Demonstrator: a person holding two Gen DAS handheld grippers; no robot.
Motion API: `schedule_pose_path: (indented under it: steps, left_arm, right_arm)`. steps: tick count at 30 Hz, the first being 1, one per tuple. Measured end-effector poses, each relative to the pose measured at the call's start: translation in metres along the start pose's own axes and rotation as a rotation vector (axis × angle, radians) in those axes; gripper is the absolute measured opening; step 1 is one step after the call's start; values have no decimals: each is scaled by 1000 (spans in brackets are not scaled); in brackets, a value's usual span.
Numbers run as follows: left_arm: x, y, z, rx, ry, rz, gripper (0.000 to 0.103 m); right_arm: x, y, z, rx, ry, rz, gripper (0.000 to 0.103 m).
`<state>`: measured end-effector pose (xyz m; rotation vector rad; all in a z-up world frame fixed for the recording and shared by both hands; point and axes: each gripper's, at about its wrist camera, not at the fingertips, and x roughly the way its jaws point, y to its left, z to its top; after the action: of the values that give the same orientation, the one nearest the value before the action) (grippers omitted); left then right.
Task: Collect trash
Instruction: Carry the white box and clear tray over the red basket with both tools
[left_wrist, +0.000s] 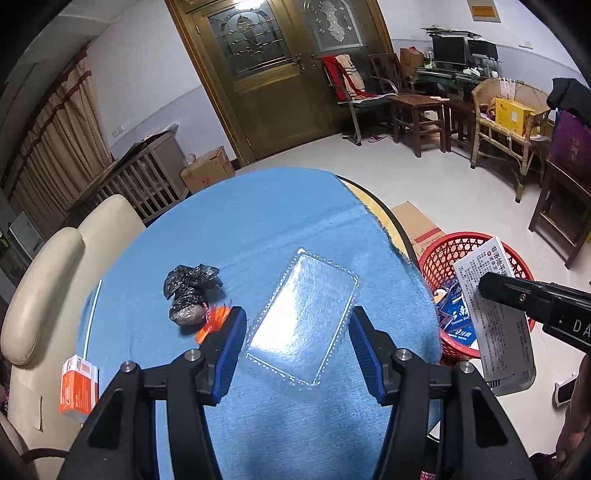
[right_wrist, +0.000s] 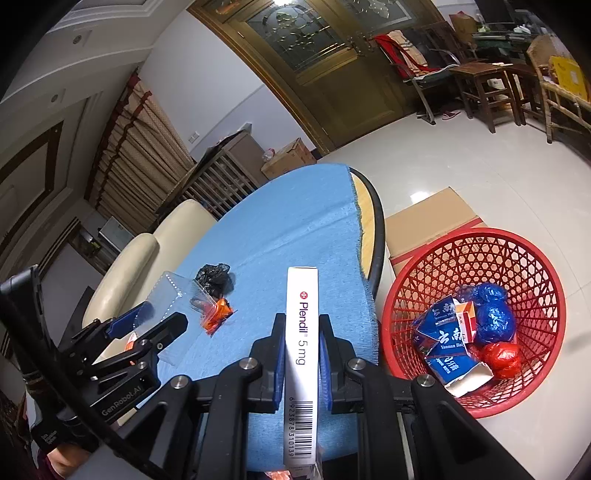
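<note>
A white medicine box (right_wrist: 302, 354) is clamped edge-on between the blue pads of the right gripper (right_wrist: 302, 332), its narrow printed side facing up and its barcode end toward the camera. The box is held over the near edge of the blue cloth (right_wrist: 280, 229), just left of the table's rim. To the right of this gripper, down on the floor, a red basket (right_wrist: 406, 295) is seen, with blue packets, a small red and white box, a blue bag and a red bag lying inside. A flattened cardboard box (right_wrist: 428, 221) lies beyond the basket.

The left gripper (left_wrist: 297, 325) is held with its jaws apart, and a clear plastic tray (left_wrist: 303, 317) sits between them, tilted and lifted off the cloth at its near end. The tray's edges reach both blue pads, but whether they press on it cannot be told. Just left of the left finger, a scrap of orange wrapper (left_wrist: 216, 319) is seen on the cloth, and a crumpled black bag (left_wrist: 190, 291) lies beside it, a little farther out. An orange and white box (left_wrist: 79, 387) sits well to the left, at the cloth's edge beside a cream chair (left_wrist: 48, 280). To the right of the left gripper, the right gripper and its white box are seen in front of the red basket.
</note>
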<state>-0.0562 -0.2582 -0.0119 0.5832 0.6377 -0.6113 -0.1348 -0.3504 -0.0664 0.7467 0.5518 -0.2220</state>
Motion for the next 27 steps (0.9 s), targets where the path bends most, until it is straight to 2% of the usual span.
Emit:
schedule_pose_path:
  steps: [27]
  left_arm:
    - [7,-21,7,53,2,-28,59]
  right_arm:
    - [-10,-27,5,57,-35,-31,17]
